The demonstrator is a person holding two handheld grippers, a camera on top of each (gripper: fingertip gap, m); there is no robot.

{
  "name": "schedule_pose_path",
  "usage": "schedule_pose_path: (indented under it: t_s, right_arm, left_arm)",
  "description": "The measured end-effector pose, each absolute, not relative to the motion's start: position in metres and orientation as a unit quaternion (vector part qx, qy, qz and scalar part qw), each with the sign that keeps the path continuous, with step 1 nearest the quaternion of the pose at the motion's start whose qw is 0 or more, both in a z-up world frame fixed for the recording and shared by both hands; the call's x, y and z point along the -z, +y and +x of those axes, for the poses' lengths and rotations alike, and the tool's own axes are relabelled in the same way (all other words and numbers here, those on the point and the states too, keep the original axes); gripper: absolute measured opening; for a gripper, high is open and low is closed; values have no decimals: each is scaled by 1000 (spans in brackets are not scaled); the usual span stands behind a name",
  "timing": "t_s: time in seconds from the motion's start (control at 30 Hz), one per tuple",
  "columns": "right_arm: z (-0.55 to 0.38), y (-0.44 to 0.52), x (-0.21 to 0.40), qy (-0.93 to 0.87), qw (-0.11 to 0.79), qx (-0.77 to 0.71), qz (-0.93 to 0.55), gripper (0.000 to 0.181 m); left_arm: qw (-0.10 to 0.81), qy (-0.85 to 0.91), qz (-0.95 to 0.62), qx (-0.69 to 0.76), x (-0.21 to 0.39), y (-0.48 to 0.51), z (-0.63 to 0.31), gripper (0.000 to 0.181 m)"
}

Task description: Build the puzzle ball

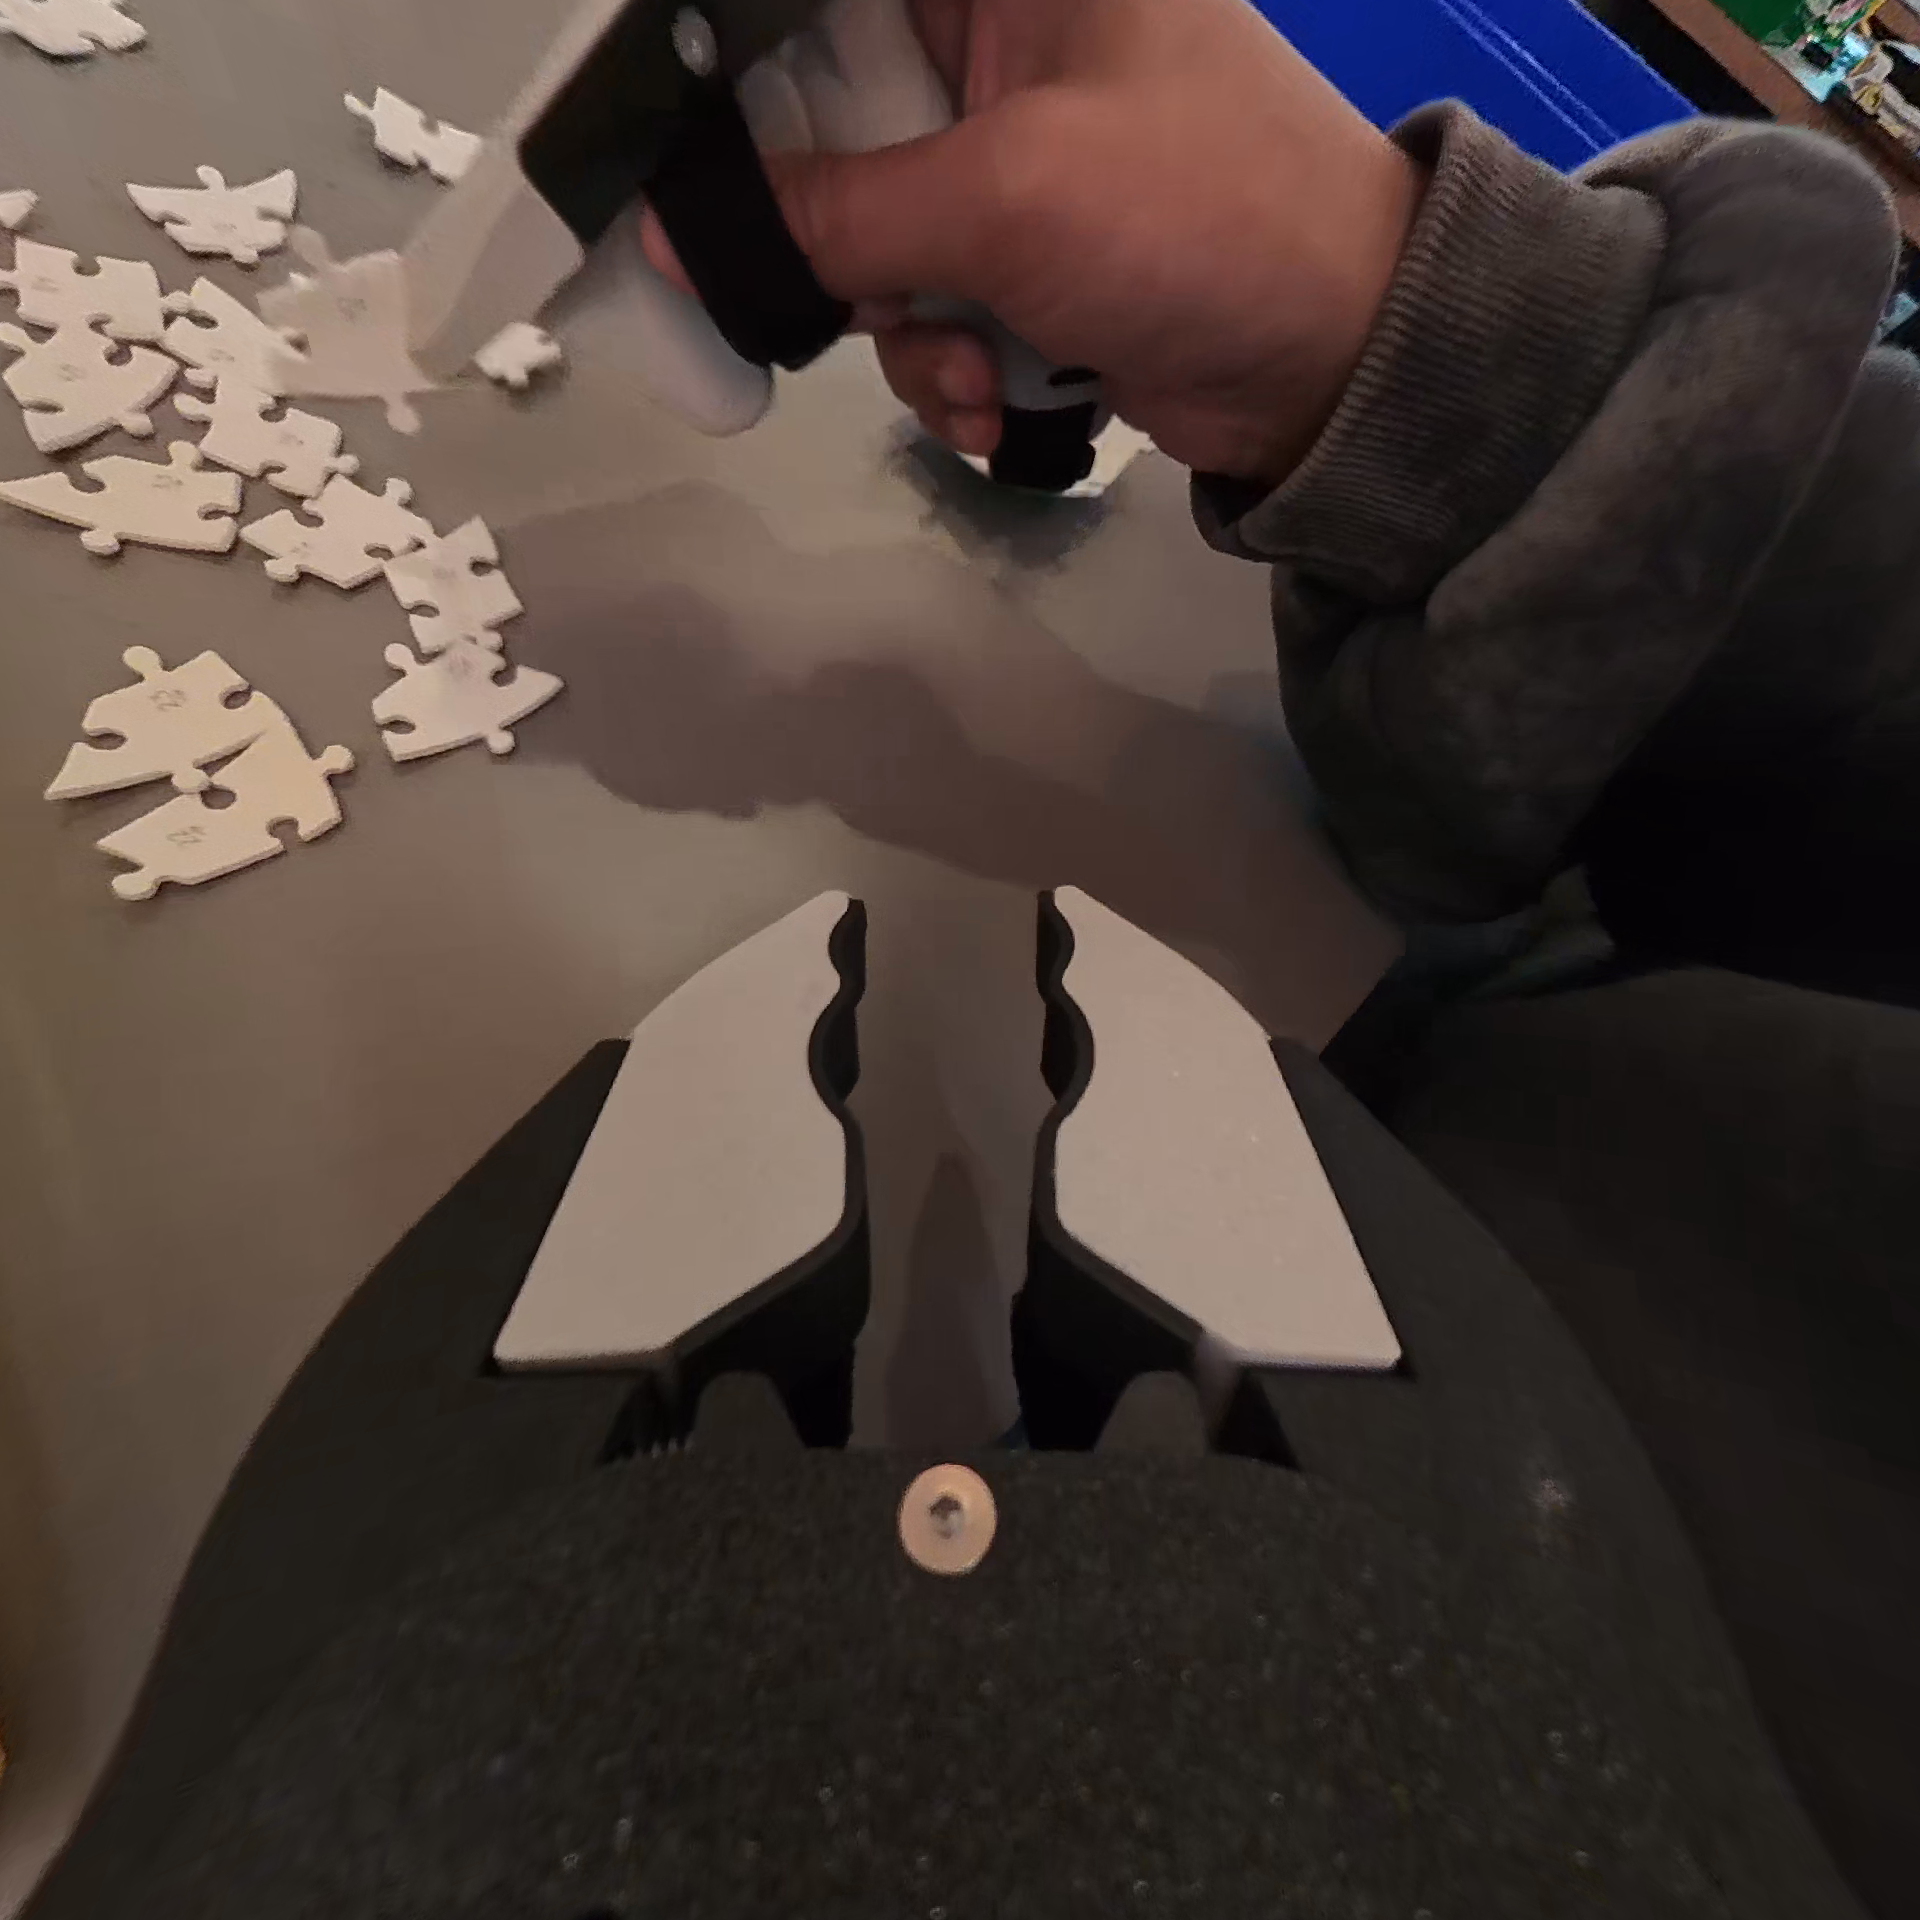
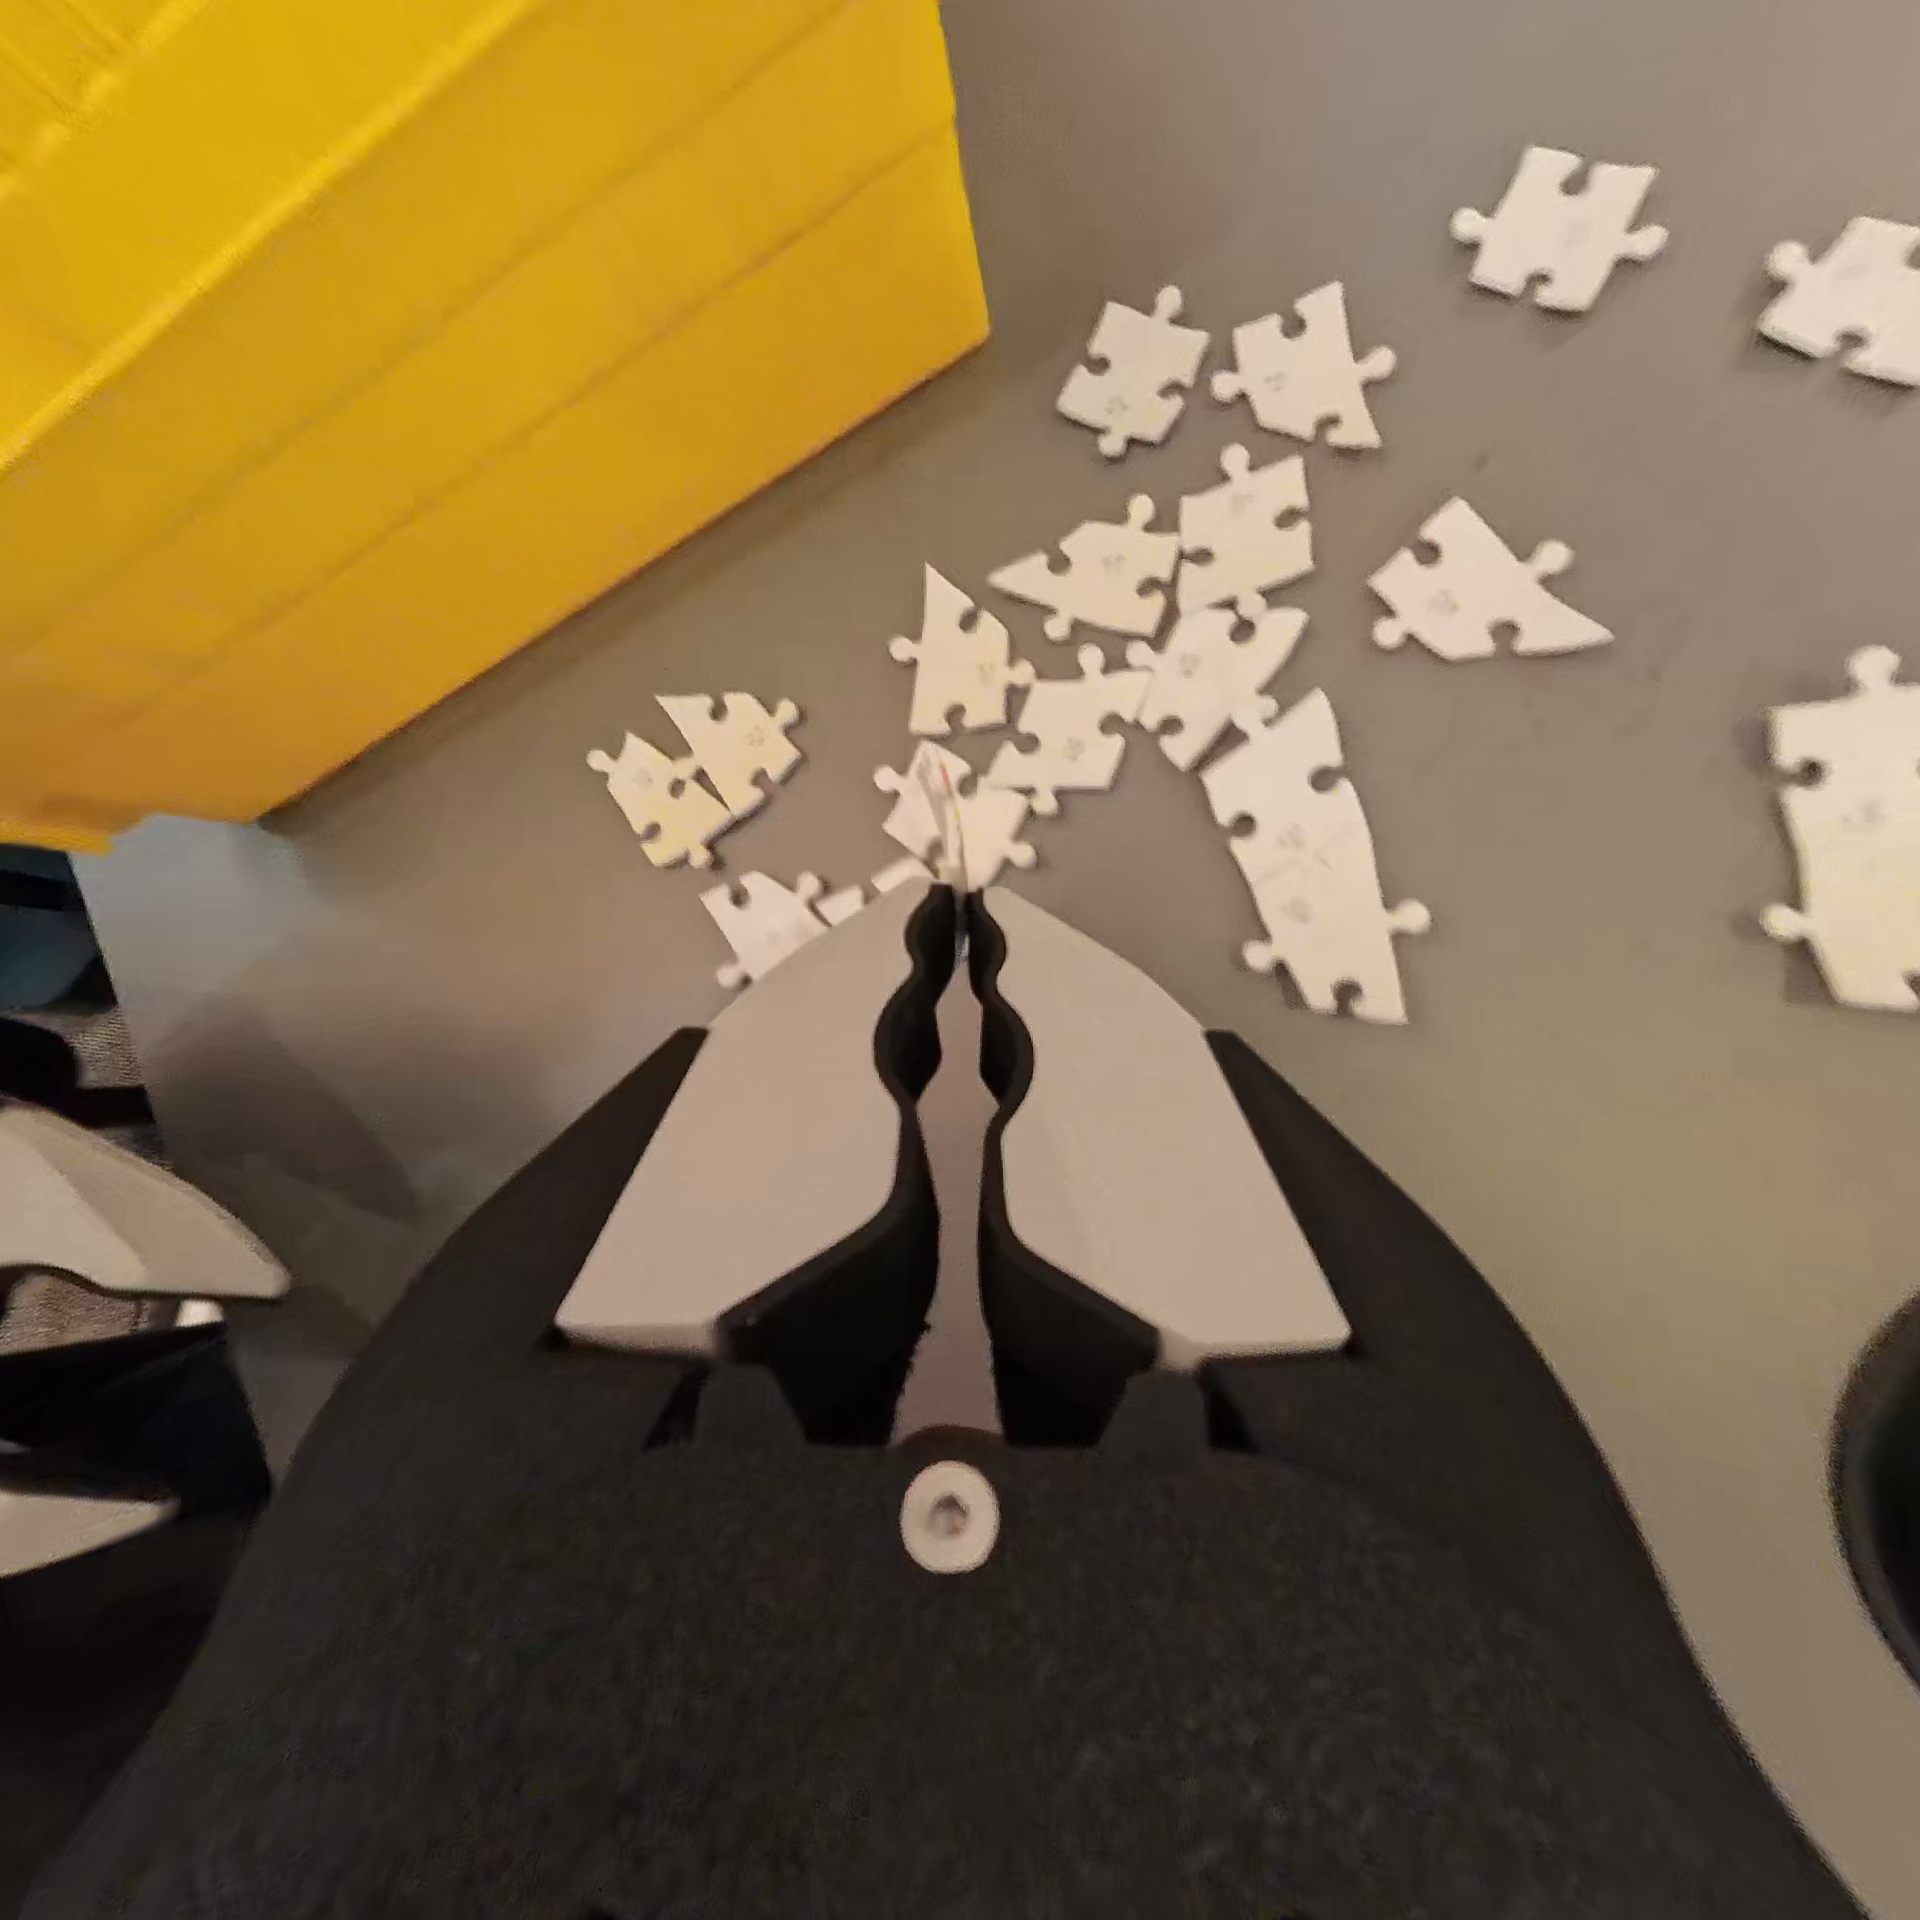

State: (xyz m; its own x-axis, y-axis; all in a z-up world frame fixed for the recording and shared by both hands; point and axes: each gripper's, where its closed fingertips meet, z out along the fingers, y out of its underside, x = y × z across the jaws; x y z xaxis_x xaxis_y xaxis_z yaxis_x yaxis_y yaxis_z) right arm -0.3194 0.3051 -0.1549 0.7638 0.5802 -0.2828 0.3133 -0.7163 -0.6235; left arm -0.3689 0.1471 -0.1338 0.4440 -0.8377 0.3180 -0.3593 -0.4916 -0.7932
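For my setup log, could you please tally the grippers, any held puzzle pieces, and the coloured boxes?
grippers: 2, left gripper and right gripper
held puzzle piece: 1
yellow box: 1
blue box: 1
Total: 5

Workroom: grey table, yellow bin.

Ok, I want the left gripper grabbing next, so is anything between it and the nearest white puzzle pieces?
Nothing visible does. Only bare grey table lies between the open left gripper and the nearest flat white puzzle pieces, off to its left; the person's hand is farther off, to the right.
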Motion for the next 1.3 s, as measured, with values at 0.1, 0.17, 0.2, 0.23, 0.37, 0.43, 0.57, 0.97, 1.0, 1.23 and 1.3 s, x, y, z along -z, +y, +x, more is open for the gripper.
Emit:
schedule_pose_path:
  t_s: [0.1, 0.17, 0.2, 0.23, 0.37, 0.43, 0.57, 0.97, 1.0, 1.23, 1.3]
  right_arm:
    - [-345, 311, 156, -239, 262, -280, -892, 2]
    - [-358, 317, 161, -243, 251, -277, -895, 2]
    - [-363, 320, 163, -244, 250, -270, -897, 2]
    - [-368, 323, 165, -246, 248, -265, -899, 2]
    - [-384, 327, 175, -249, 231, -263, -903, 2]
    - [-387, 326, 180, -243, 220, -268, -906, 2]
    - [-383, 326, 184, -241, 216, -259, -910, 2]
    - [-373, 320, 187, -277, 218, -237, -905, 16]
    - [-372, 320, 182, -282, 228, -237, -901, 18]
    - [-352, 304, 127, -339, 315, -241, -853, 24]
    - [-345, 287, 113, -350, 334, -250, -839, 23]
  left_arm:
    - [322, 378, -788, 364, 137, 149, -372, 31]
    - [322, 376, -786, 369, 136, 149, -372, 31]
    - [322, 376, -785, 372, 135, 149, -372, 31]
    - [322, 377, -784, 374, 134, 149, -372, 31]
    - [326, 377, -784, 370, 133, 150, -374, 31]
    - [324, 372, -786, 372, 134, 151, -377, 31]
    - [324, 361, -786, 383, 132, 154, -380, 31]
    - [412, 337, -750, 392, 76, 173, -396, 35]
    - [427, 331, -742, 396, 60, 178, -403, 36]
    - [368, 289, -852, 235, 41, 274, -515, 46]
    - [312, 292, -896, 124, 64, 310, -552, 48]
